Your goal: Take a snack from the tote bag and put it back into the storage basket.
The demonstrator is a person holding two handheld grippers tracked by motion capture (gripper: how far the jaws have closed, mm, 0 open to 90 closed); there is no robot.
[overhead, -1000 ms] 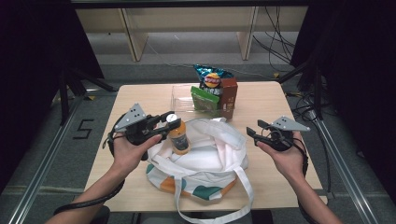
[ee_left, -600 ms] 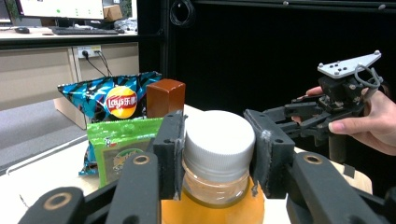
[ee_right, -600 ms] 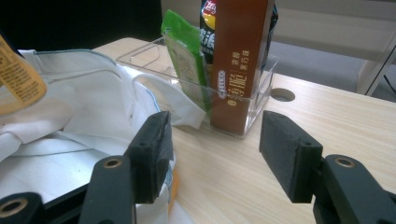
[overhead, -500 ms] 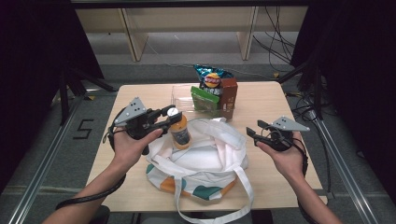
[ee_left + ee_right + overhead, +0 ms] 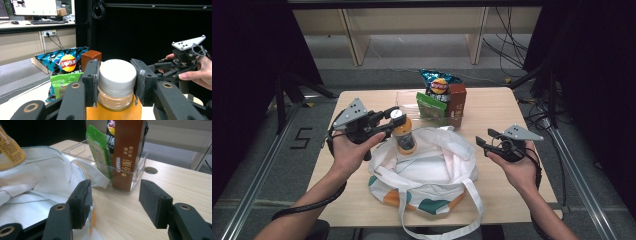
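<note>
One bottle (image 5: 404, 134) of orange drink was the thing in hand: the left tongs (image 5: 391, 118) held it by the white cap (image 5: 117, 73), with a black pad pressing on each side of the cap, and the bottle hung upright over the open mouth of the white tote bag (image 5: 427, 172). I judged the bottle to be rather heavy for its size, because it looked almost full, and stiff enough in the cap and the neck but softer in the body. The ribbed cap gave the pads a fair hold, yet the smooth plastic below could slip, so the neck just under the cap seemed the safest place to take it. The right tongs (image 5: 486, 141) stood wide with nothing between them, near the right edge of the bag and apart from it. The bag was soft cloth and lay half collapsed on the worktop (image 5: 492, 105); its handles (image 5: 452, 142) and folded rim could catch the bottom of the bottle, and I thought that the free tongs might need to lift the rim. Behind the bag, a clear plastic tray (image 5: 135, 178) stood on the worktop with a brown carton (image 5: 457, 102), a green packet (image 5: 430, 103) and a blue bag of crisps (image 5: 439, 84) in it, close to the bag but not in the way of the bottle.
</note>
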